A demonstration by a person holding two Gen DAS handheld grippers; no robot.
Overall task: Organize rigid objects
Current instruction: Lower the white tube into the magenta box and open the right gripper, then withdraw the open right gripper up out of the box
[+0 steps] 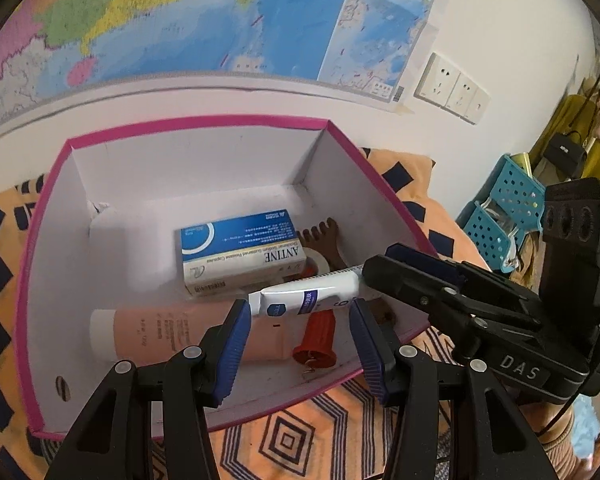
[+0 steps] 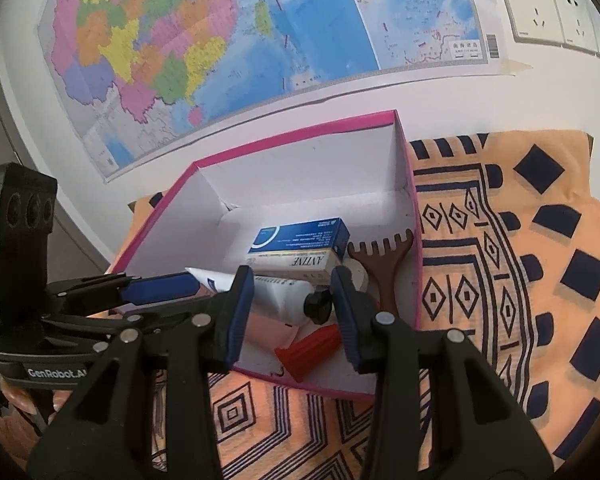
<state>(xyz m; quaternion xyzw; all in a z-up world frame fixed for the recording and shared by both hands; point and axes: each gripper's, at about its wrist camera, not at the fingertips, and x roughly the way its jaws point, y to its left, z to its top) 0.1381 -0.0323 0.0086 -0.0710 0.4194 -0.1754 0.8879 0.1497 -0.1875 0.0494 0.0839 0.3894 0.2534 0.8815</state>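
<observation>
A pink-rimmed white box [image 1: 52, 216] [image 2: 380, 200] sits on the patterned cloth. Inside lie a blue-and-white medicine carton [image 1: 240, 256] [image 2: 300, 244], a pink tube [image 1: 180, 332], a red ribbed piece [image 1: 318, 336] [image 2: 312, 350], a brown comb [image 1: 324, 240] [image 2: 384, 268] and a white tube [image 1: 308, 298] [image 2: 276, 292]. In the left wrist view the other gripper [image 1: 380, 276] is shut on the white tube's flat end, holding it over the box. The gripper [image 1: 298, 344] whose fingers frame that view is open. The right wrist view shows an open gripper [image 2: 292, 312] around the tube's black cap, and the other gripper [image 2: 188, 280] pinching the tube's end.
An orange cloth with dark blue patterns [image 2: 520, 280] covers the surface. A map [image 2: 260, 40] and sockets [image 2: 548, 8] are on the white wall behind the box. Blue perforated baskets [image 1: 504, 216] and hanging bags stand at the right.
</observation>
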